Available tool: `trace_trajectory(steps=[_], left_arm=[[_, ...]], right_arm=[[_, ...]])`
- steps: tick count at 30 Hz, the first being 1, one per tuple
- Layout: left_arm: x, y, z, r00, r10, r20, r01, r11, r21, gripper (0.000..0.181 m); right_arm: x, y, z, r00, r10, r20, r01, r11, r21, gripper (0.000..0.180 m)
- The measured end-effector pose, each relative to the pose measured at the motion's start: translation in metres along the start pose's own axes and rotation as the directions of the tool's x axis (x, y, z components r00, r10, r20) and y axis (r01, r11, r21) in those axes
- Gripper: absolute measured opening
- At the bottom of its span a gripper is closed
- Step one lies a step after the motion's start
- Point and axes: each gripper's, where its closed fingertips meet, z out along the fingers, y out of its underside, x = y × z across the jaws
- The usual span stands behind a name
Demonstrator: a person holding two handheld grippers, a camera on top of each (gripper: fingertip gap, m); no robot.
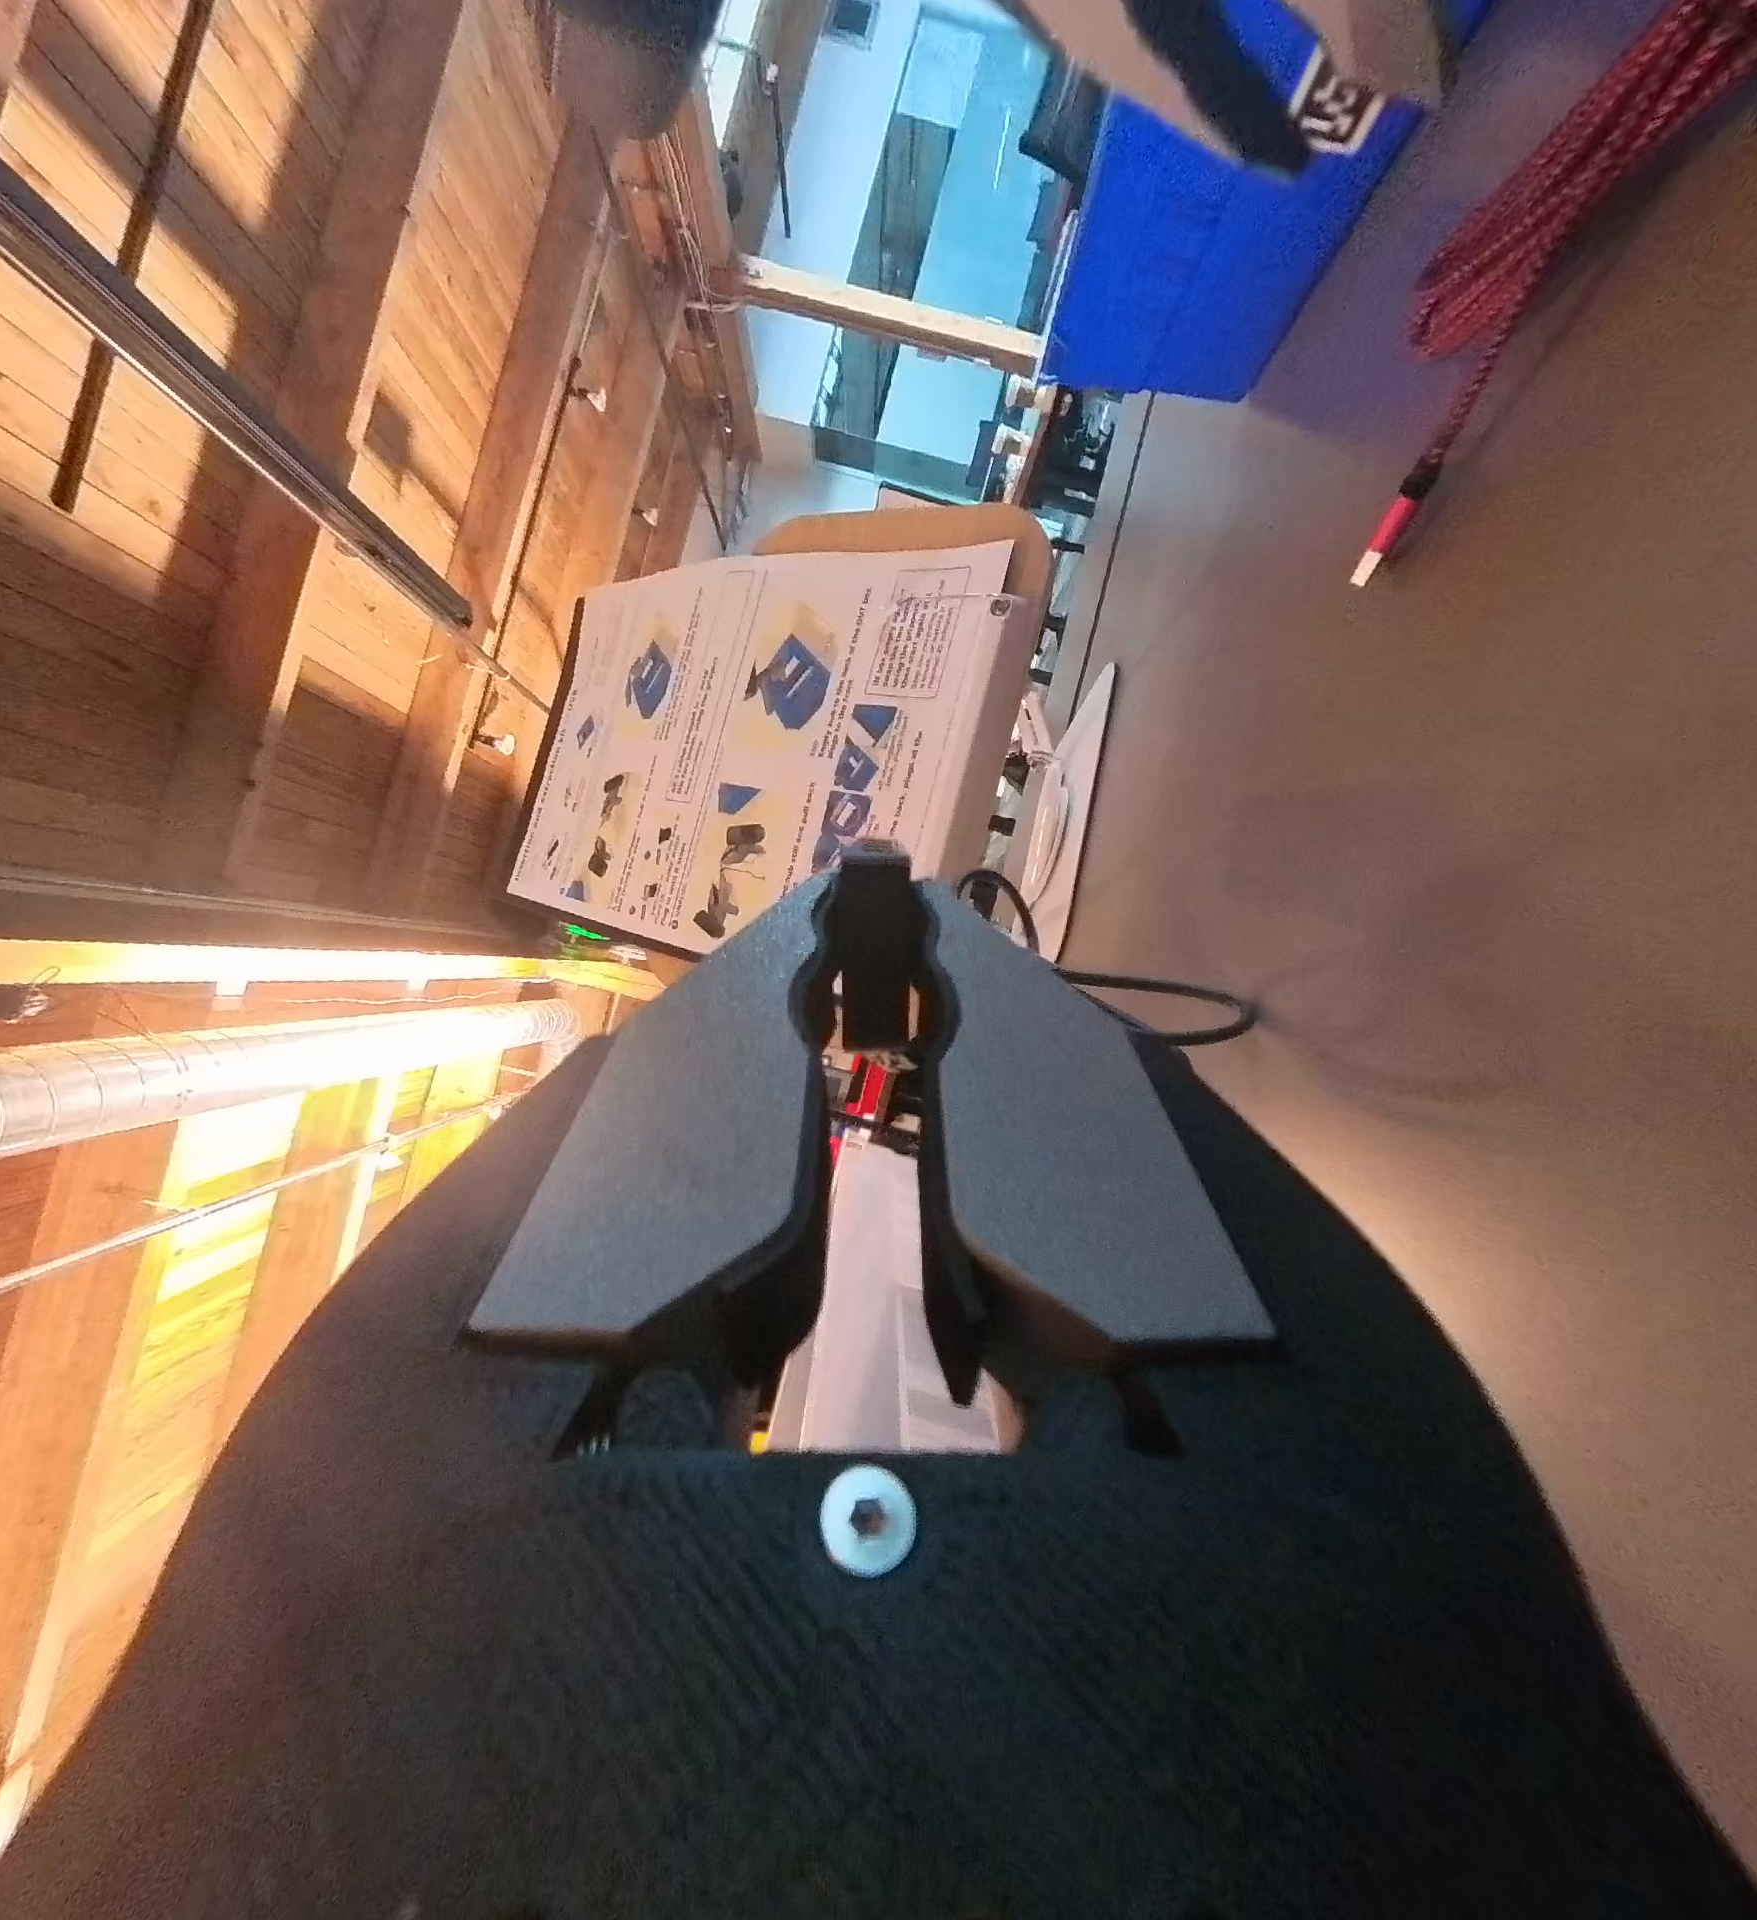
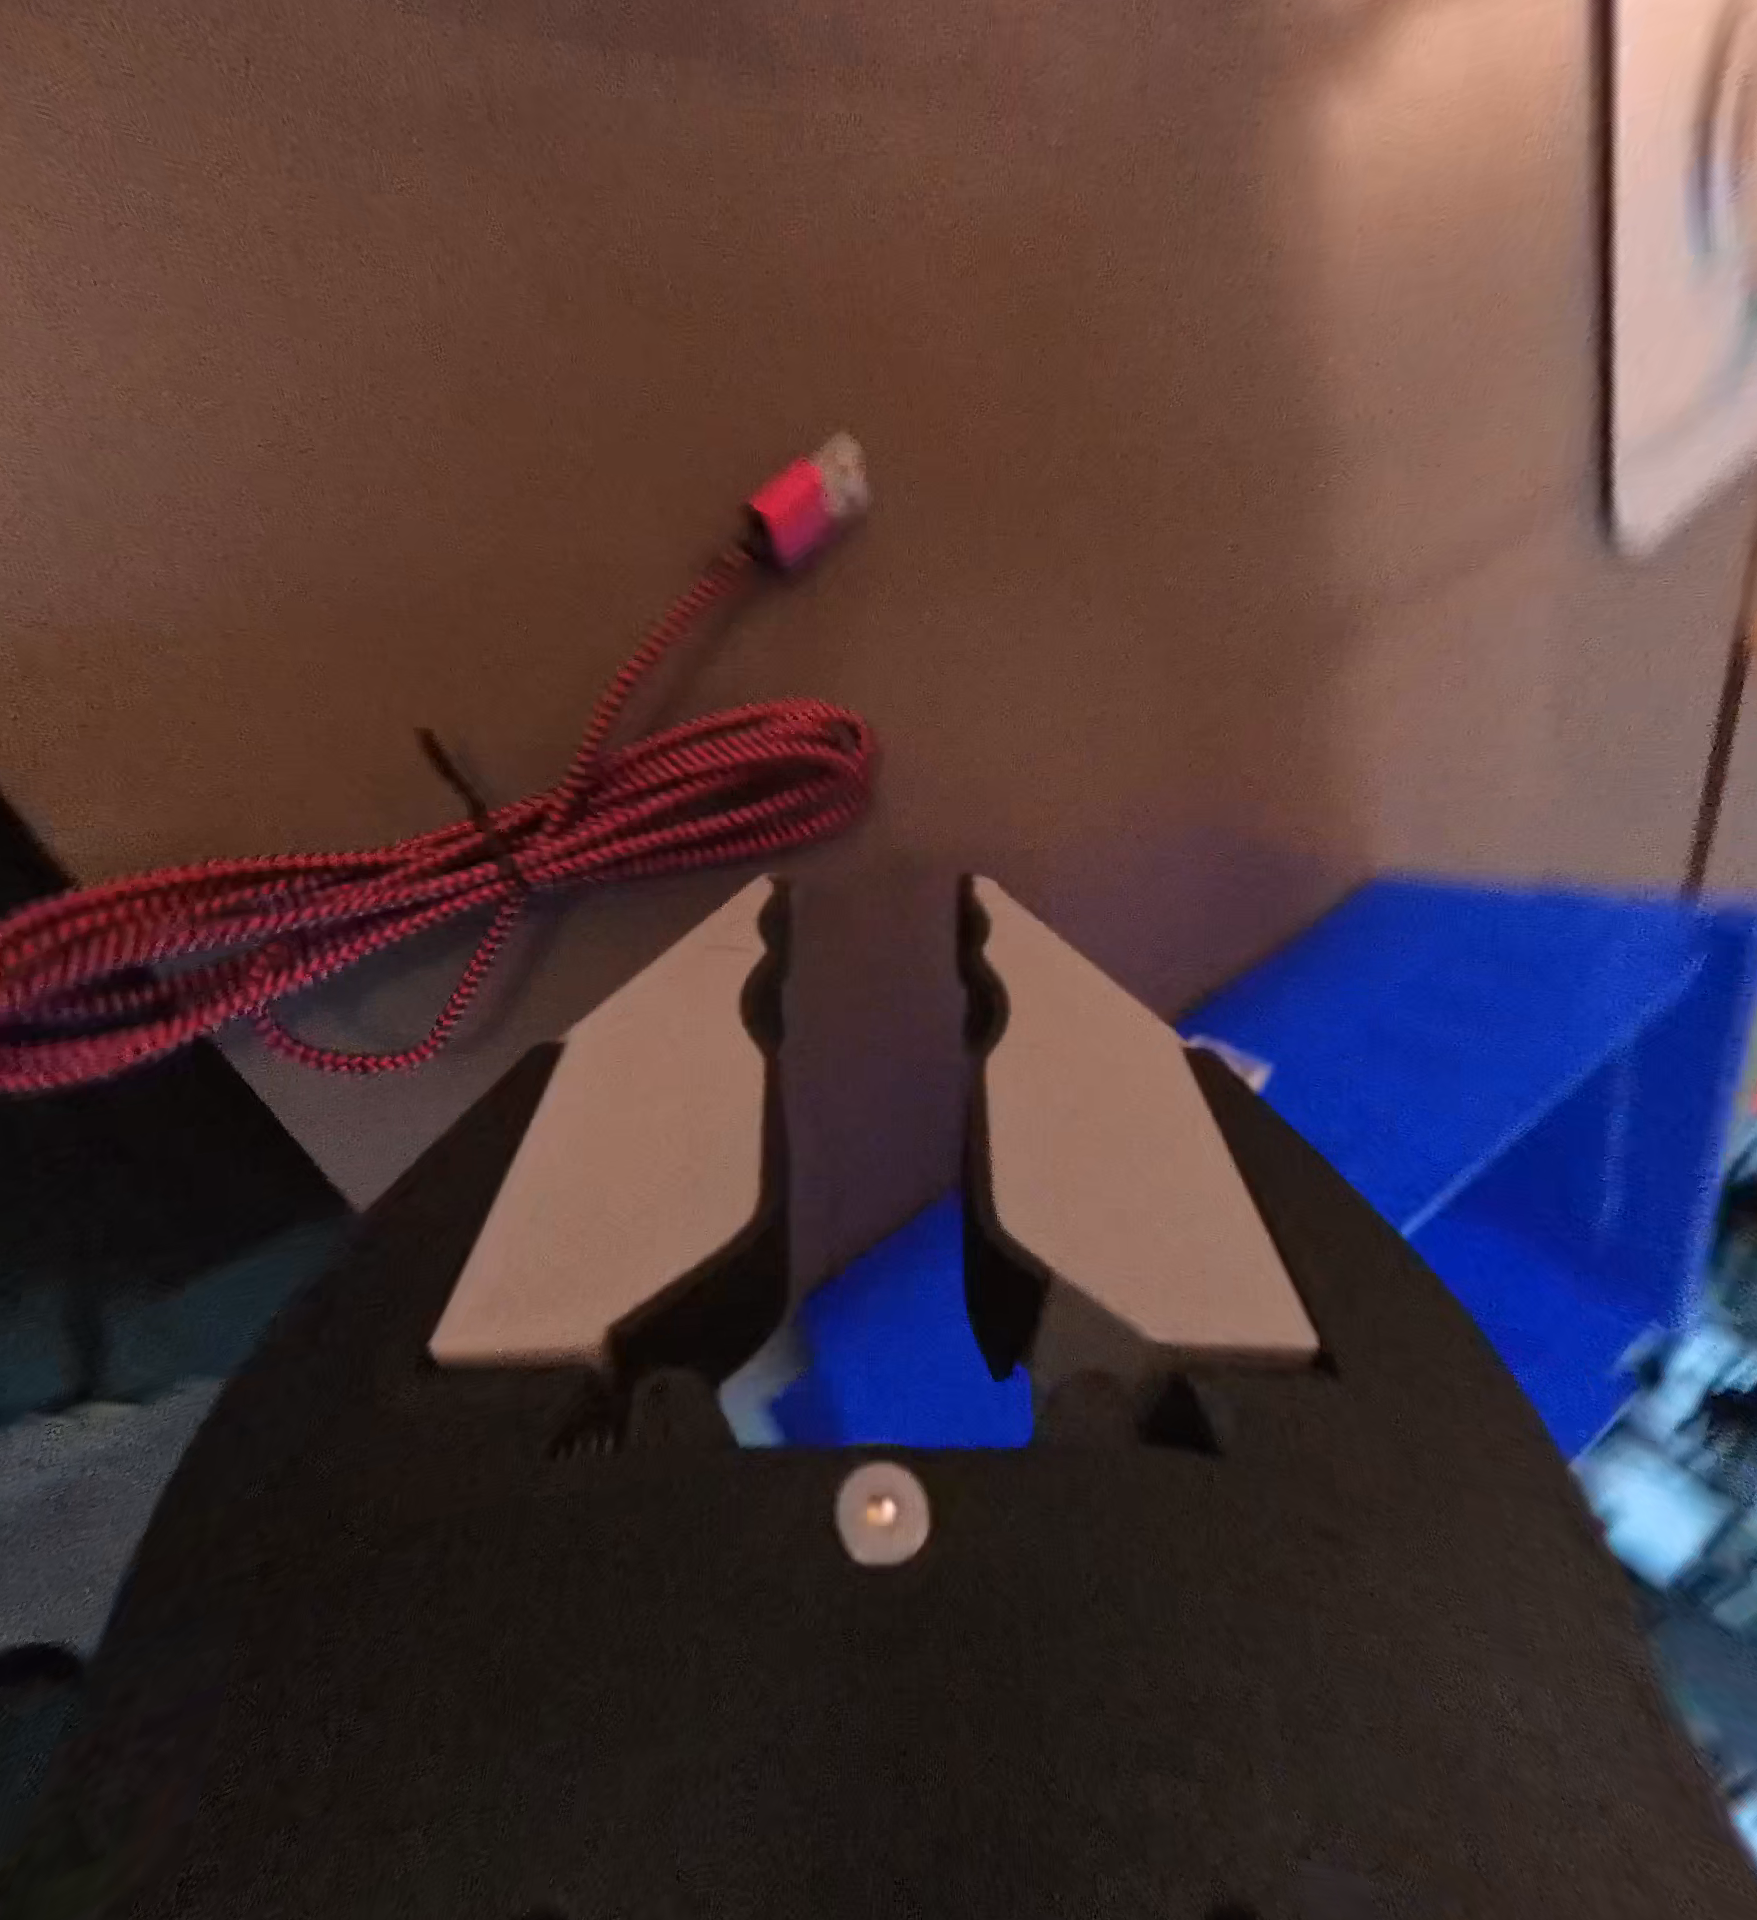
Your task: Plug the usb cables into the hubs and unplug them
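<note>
In the left wrist view, rolled on its side, the left gripper [image 1: 871,914] was clamped narrowly on a small black plug [image 1: 871,956], which stood up between the fingertips with its end poking just past them. A thin black cable [image 1: 1180,1013] looped over the grey table [image 1: 1476,1039] just beyond that gripper. Farther along lay the red braided cable [image 1: 1570,197], its red-and-silver connector [image 1: 1383,540] resting free on the table, well apart from the plug. Beyond the plug stood a printed instruction sheet [image 1: 749,738]; a blue box [image 1: 1206,239] sat at the far end, the other gripper [image 1: 1258,62] showing blurred beside it. Only this view showed the wooden wall and ceiling lights. The right wrist view, blurred, looked down on the same table [image 2: 1061,312]: the right gripper [image 2: 874,894] hung with its fingers spread and nothing between them. The bundled red cable [image 2: 386,894] lay left of those fingertips, tied by a dark strap, its connector [image 2: 812,499] farther off. The blue box [image 2: 1476,1091] sat right of the gripper.
</note>
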Motion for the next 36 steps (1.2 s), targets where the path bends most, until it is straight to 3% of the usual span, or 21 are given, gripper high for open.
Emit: trace_trajectory(steps=[1, 3, 5, 8, 10, 14, 15, 18, 21, 24, 30, 36], left_arm=[[0.0, 0.001, 0.0, 1.0, 0.002, -0.001, -0.002, 1.0, -0.004, 0.008], [-0.002, 0.002, 0.0, 1.0, -0.004, 0.0, 0.004, 1.0, -0.008, 0.008], [-0.004, 0.002, -0.001, 1.0, -0.012, 0.001, 0.012, 1.0, -0.007, 0.008], [-0.004, 0.0, 0.0, 1.0, -0.018, -0.003, 0.018, 1.0, -0.006, 0.008], [-0.002, -0.004, 0.0, 1.0, -0.008, -0.009, 0.008, 1.0, 0.0, 0.007], [-0.001, -0.013, -0.001, 1.0, 0.011, -0.022, -0.01, 1.0, 0.011, 0.008], [-0.002, -0.014, -0.002, 1.0, 0.008, -0.023, -0.008, 1.0, 0.011, 0.008], [-0.003, -0.013, -0.003, 1.0, -0.001, -0.024, 0.001, 1.0, 0.01, 0.008], [-0.004, -0.011, -0.003, 1.0, 0.001, -0.021, -0.001, 1.0, 0.008, 0.008], [-0.003, -0.01, -0.002, 1.0, -0.004, -0.019, 0.004, 1.0, 0.012, 0.008], [-0.001, -0.006, -0.002, 1.0, 0.015, 0.001, -0.015, 1.0, 0.014, 0.008], [0.003, -0.006, 0.001, 1.0, 0.008, 0.011, -0.008, 1.0, 0.018, 0.007]], right_arm=[[-0.003, 0.007, -0.003, 0.992, 0.13, 0.009, -0.13, 0.991, -0.019, 0.035], [-0.03, 0.006, -0.013, 0.923, 0.361, 0.134, -0.368, 0.929, 0.028, 0.042], [-0.059, -0.013, -0.027, 0.831, 0.466, 0.302, -0.522, 0.842, 0.136, 0.048], [-0.065, -0.01, -0.022, 0.793, 0.552, 0.257, -0.6, 0.781, 0.174, 0.08], [-0.064, 0.001, -0.009, 0.803, 0.573, 0.167, -0.594, 0.793, 0.135, 0.08], [-0.079, 0.007, 0.006, 0.856, 0.484, 0.181, -0.496, 0.868, 0.025, 0.033], [-0.078, 0.008, 0.007, 0.882, 0.441, 0.168, -0.45, 0.893, 0.014, 0.029], [-0.073, 0.009, 0.005, 0.927, 0.314, 0.203, -0.312, 0.949, -0.043, 0.022], [-0.039, 0.012, 0.003, 0.991, 0.081, 0.109, -0.077, 0.996, -0.039, 0.02], [-0.026, 0.016, 0.008, 0.983, -0.134, 0.124, 0.142, 0.988, -0.056, 0.019], [-0.006, 0.023, 0.014, 0.994, -0.025, 0.103, 0.033, 0.996, -0.082, 0.034], [-0.035, -0.039, -0.004, 0.97, 0.103, 0.218, -0.147, 0.969, 0.2, 0.026]])
